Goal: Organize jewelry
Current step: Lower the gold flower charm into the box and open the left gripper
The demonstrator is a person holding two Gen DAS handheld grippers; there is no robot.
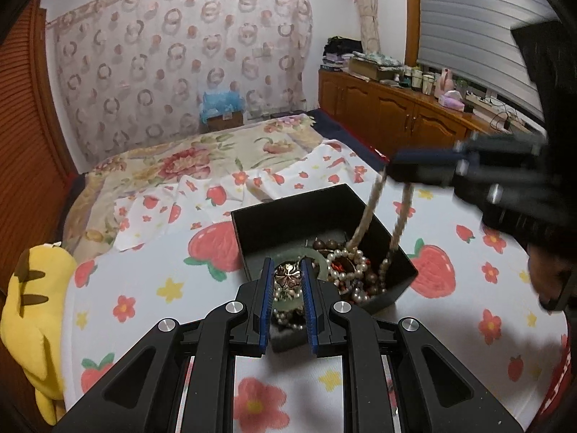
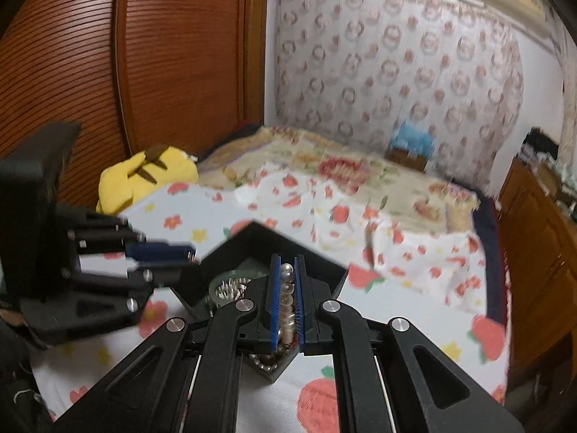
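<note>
A black open box [image 1: 288,213] on the strawberry-print sheet holds a tangle of jewelry [image 1: 355,270]: pearl strings, brown beads, a green bangle. My left gripper [image 1: 286,263] hangs over the box's near corner, its jaws slightly apart around a gold flower pendant [image 1: 288,278]; I cannot tell if it grips. My right gripper [image 2: 286,265] is shut on a pearl necklace [image 2: 286,288] and holds it up above the box [image 2: 259,238]. In the left wrist view the right gripper [image 1: 393,167] sits up right, with two pearl strands [image 1: 371,209] hanging down into the box.
A yellow plush toy [image 1: 32,310] lies at the bed's left edge by a wooden wardrobe [image 2: 108,54]. A floral blanket [image 1: 202,158] covers the far bed. Wooden cabinets [image 1: 389,104] with clutter run along the right wall.
</note>
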